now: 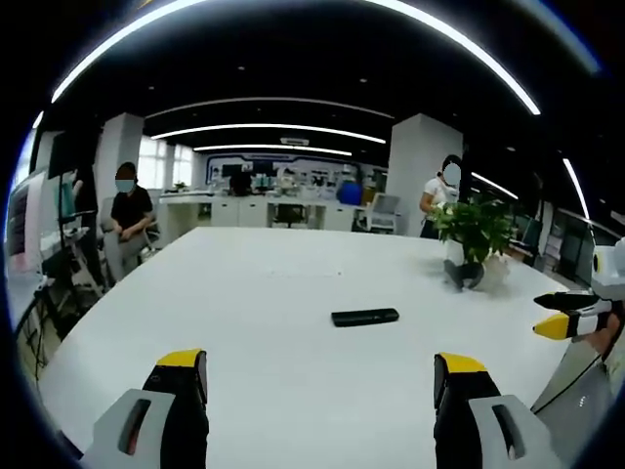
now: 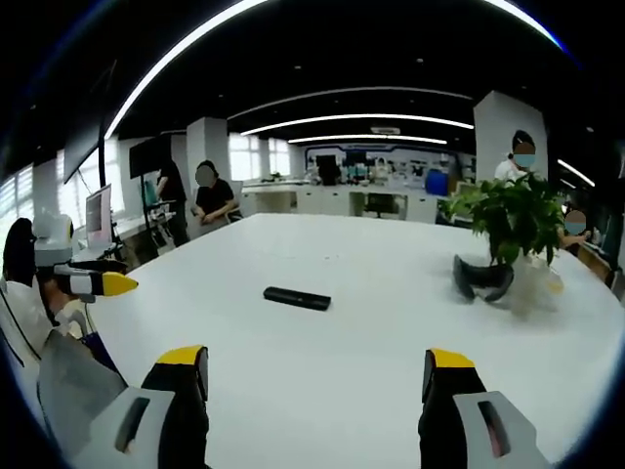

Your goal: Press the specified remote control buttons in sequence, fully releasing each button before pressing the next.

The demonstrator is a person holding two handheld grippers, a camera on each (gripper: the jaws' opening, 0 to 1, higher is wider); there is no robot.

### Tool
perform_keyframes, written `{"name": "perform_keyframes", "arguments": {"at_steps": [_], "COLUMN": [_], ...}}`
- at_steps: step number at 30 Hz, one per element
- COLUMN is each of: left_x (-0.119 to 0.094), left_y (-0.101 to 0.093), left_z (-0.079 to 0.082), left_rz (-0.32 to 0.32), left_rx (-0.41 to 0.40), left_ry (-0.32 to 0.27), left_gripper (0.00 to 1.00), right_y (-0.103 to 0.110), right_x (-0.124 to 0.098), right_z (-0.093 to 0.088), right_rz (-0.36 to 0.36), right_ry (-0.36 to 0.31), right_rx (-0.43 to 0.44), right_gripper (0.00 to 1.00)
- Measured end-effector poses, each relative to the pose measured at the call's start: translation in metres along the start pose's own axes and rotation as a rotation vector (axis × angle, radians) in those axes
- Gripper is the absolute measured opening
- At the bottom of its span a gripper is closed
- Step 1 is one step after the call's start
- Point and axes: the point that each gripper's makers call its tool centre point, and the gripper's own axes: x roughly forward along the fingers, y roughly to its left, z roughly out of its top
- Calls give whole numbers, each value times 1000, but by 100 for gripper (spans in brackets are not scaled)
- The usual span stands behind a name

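Well apart, both tongs gape wide, holding nothing.

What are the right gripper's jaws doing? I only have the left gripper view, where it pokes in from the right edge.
Observer: In the right gripper view, the right gripper has its jaws wide apart, nothing between them.
Operator: Where is the remote there?
Observer: The slim black remote control lies ahead, just left of centre, untouched on the white table.
Operator: Is my gripper visible?
Observer: Yes, the left gripper enters at the left edge, apart from the remote.
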Motion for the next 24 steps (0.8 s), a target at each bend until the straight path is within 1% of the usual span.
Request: {"name": "perform_keyframes", "arguments": {"at_steps": [6, 9, 15, 18, 20, 21, 24], "left_x": [0, 0, 7, 11, 15, 19, 28], "left_y": [-4, -6, 0, 1, 1, 1, -1], "left_z": [0, 3, 10, 12, 13, 14, 18], "left_rz": [-21, -31, -42, -56, -70, -80, -105], "left_rx": [8, 12, 10, 24, 49, 67, 106], "left_ry": [6, 0, -10, 0, 11, 21, 34], "left_gripper": [99, 99, 99, 99, 99, 99, 99], "right_y": [5, 8, 12, 15, 17, 18, 19], "right_x": [1, 2, 3, 2, 1, 1, 1], "right_z": [0, 0, -1, 2, 2, 2, 1], "right_rz": [18, 27, 46, 62, 72, 79, 88], "right_ry": [1, 4, 11, -2, -4, 4, 10], "right_rx": [-11, -20, -20, -7, -6, -4, 5], "right_gripper": [90, 90, 89, 89, 87, 83, 78]}}
